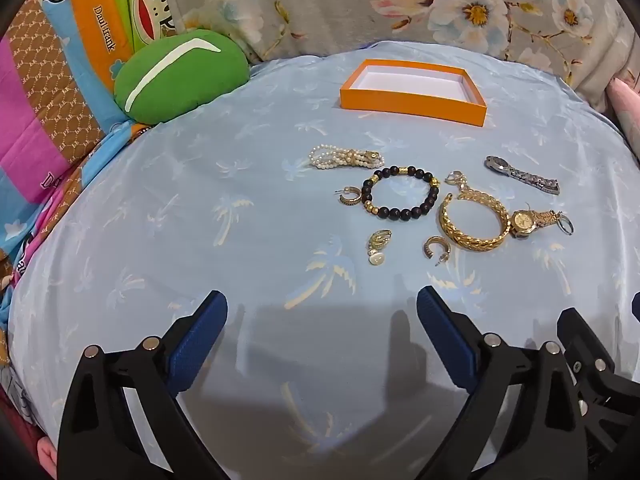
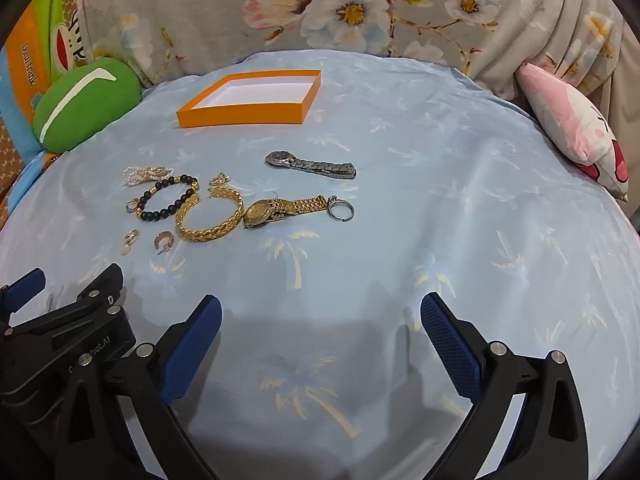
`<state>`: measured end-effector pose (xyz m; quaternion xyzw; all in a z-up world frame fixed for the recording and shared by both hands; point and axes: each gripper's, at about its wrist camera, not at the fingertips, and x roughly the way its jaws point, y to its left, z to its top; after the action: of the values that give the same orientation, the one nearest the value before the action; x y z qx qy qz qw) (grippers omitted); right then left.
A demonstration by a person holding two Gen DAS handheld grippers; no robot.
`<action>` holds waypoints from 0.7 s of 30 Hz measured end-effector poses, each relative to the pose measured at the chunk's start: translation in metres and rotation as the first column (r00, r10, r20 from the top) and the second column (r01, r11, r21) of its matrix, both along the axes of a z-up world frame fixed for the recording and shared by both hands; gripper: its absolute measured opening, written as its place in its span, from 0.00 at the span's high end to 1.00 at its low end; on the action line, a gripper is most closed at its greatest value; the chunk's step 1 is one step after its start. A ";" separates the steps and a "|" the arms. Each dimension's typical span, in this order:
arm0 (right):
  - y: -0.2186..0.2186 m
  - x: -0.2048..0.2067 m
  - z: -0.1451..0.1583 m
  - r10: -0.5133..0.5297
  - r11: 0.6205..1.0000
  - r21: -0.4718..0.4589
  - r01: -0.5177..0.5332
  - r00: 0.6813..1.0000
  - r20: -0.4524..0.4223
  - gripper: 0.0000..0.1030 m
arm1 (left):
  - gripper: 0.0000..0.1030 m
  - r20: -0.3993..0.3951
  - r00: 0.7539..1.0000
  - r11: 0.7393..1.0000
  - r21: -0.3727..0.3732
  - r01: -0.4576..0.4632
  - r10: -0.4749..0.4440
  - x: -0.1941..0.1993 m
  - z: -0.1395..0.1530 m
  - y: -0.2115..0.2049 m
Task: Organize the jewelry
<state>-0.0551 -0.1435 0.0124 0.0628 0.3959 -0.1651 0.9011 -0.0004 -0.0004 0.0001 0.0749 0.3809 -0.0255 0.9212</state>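
Jewelry lies loose on a light blue palm-print cloth: a pearl bracelet, a black bead bracelet, a gold bangle, a gold watch, a silver watch, a ring and several small earrings. An empty orange box stands behind them. My left gripper hangs open in front of the pieces, nothing between its blue pads. My right gripper is open too, to the right of the left one, short of the gold watch and the box.
A green cushion lies at the back left beside colourful printed bedding. Floral fabric rises behind the cloth. A pink and white plush cushion sits at the right edge.
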 end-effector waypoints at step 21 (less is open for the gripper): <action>0.000 -0.001 0.000 0.000 1.000 0.002 0.000 1.000 0.004 0.05 | 0.11 -0.002 1.000 1.000 0.006 0.002 -0.002 0.000 0.000 0.000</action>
<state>-0.0563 -0.1437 0.0119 0.0643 0.3941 -0.1647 0.9019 -0.0003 -0.0005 0.0000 0.0781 0.3819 -0.0253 0.9206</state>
